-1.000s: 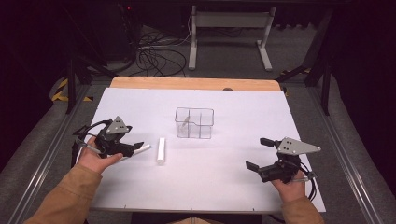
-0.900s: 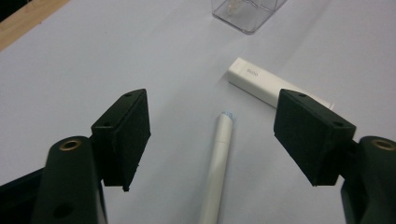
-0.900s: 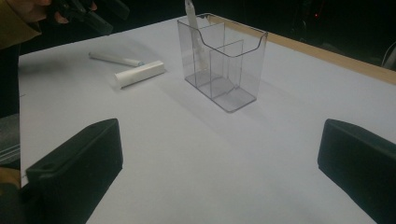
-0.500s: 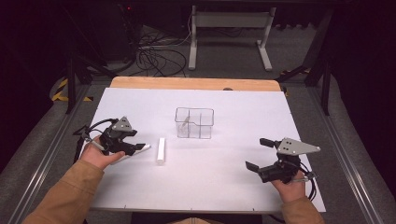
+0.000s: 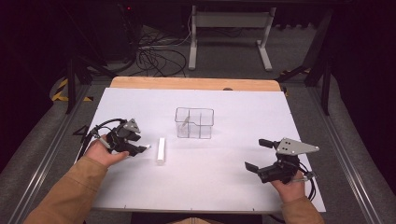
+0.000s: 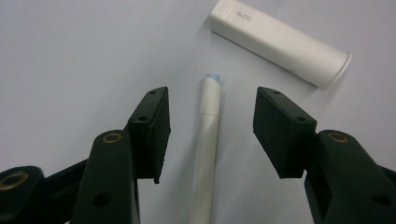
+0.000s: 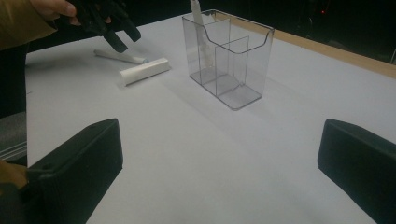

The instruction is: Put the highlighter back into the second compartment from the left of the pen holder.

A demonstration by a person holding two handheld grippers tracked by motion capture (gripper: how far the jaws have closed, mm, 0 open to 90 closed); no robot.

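Observation:
A thin white pen [image 6: 205, 140] lies on the white table sheet [image 5: 224, 172], between the jaws of my left gripper [image 6: 212, 107]. The jaws have just been closing, and a gap still shows between each pad and the pen. Just beyond the pen lies a white glue stick [image 6: 280, 44], also seen right of the left gripper [image 5: 140, 148] as a glue stick [image 5: 161, 150]. A clear divided holder [image 5: 194, 123] stands mid-table with a white stick upright in its left compartment. My right gripper [image 5: 257, 154] rests open at the near right, with nothing between its jaws.
The wooden table edge [image 5: 196, 83] runs along the far side. Beyond it are cables and a metal stand [image 5: 229, 28] on the floor. Bare sheet lies between the holder and the right gripper [image 7: 219, 154].
The left gripper has shifted right and slightly down over the pen, and its jaws have narrowed around it. The right gripper has stayed put.

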